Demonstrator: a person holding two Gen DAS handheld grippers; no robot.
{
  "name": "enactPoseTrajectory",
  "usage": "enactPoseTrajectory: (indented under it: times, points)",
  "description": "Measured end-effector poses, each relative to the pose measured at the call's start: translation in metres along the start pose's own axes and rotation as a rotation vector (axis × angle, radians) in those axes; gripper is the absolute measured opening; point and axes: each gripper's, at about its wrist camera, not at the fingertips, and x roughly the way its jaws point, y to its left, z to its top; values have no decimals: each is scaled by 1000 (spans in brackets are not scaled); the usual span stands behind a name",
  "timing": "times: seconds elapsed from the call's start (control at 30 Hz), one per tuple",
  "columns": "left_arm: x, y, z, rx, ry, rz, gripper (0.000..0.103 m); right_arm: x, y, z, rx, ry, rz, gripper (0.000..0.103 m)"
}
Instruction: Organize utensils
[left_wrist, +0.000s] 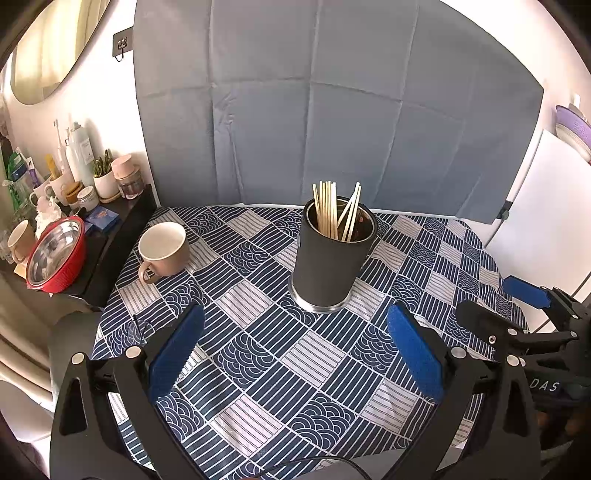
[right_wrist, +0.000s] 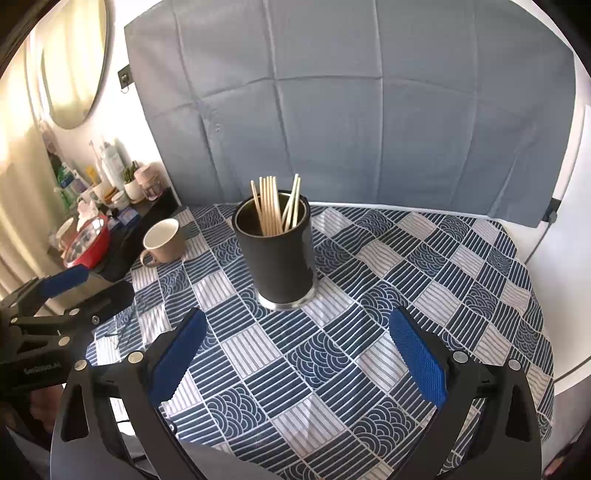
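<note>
Near half of the desk (right_wrist: 332, 369) lies bare. Farther back, a dark holder (right_wrist: 277, 251) stands mid-desk; a mug (right_wrist: 162, 240) sits far left, open cloth between them.

The left gripper (left_wrist: 295, 328) has a matte black plastic frame with two broad arms, each pierced by a long teardrop-shaped slot. Round silver screws sit at the joints near the base of each finger. The fingers (left_wrist: 177, 354) carry bright blue rubber pads with a fine ribbed grain. A thin black cable (left_wrist: 314, 461) curves across the bottom edge. The right gripper (right_wrist: 295, 330) has the same build: black slotted arms, silver screws, and blue pads (right_wrist: 417, 358) with a saw-toothed edge. White letters reading "DAS" mark its dark body in the left wrist view
</note>
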Motion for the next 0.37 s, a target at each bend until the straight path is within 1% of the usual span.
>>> enactPoseTrajectory:
  times: [0.2,0.3,0.33,0.37]
  points:
    - [0,3,1,-10,7,13,97,0,0,-1,1,2,2,95]
    - [3,7,1,-33,46,-65,97,0,-1,-1,3,3,4,95]
    - [3,9,1,-40,45,-71,97,0,-1,-2,4,2,5,95]
    - [1,10,0,-47,38,-61,97,0,-1,-2,6,0,6,95]
